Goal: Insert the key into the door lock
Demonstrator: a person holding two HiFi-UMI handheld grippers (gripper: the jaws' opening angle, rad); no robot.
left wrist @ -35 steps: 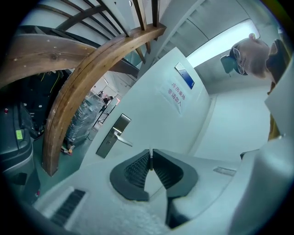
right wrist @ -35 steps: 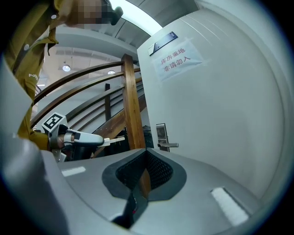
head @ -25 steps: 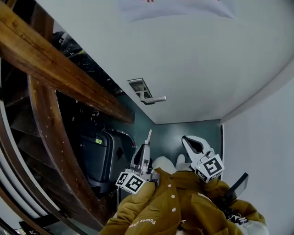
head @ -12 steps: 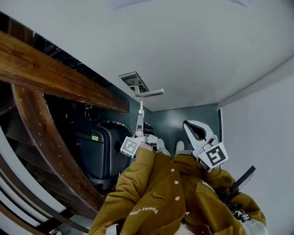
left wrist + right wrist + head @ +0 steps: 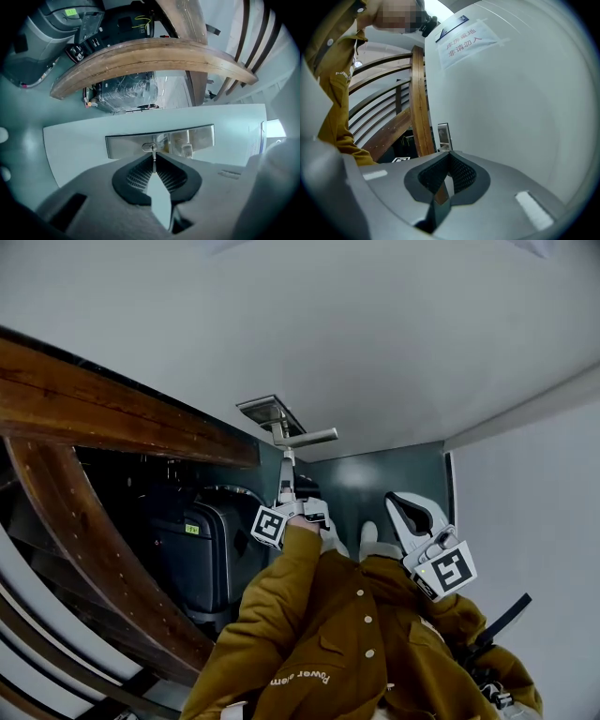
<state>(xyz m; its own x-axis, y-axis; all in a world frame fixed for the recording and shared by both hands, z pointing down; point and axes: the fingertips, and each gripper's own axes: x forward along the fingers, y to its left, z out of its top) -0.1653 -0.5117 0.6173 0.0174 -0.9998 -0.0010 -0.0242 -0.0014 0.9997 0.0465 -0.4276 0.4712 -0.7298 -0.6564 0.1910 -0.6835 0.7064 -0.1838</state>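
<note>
White door (image 5: 394,334) with a steel lock plate (image 5: 122,143) fills the background. Left gripper (image 5: 286,470), directly in front of the lock plate: fingers (image 5: 133,176) narrowed onto the key (image 5: 153,158), whose tip meets the keyhole (image 5: 150,147) in the plate; how far it has entered cannot be told. Right gripper (image 5: 449,157), well to the right of the lock plate: fingers (image 5: 464,173) closed together, holding nothing.
</note>
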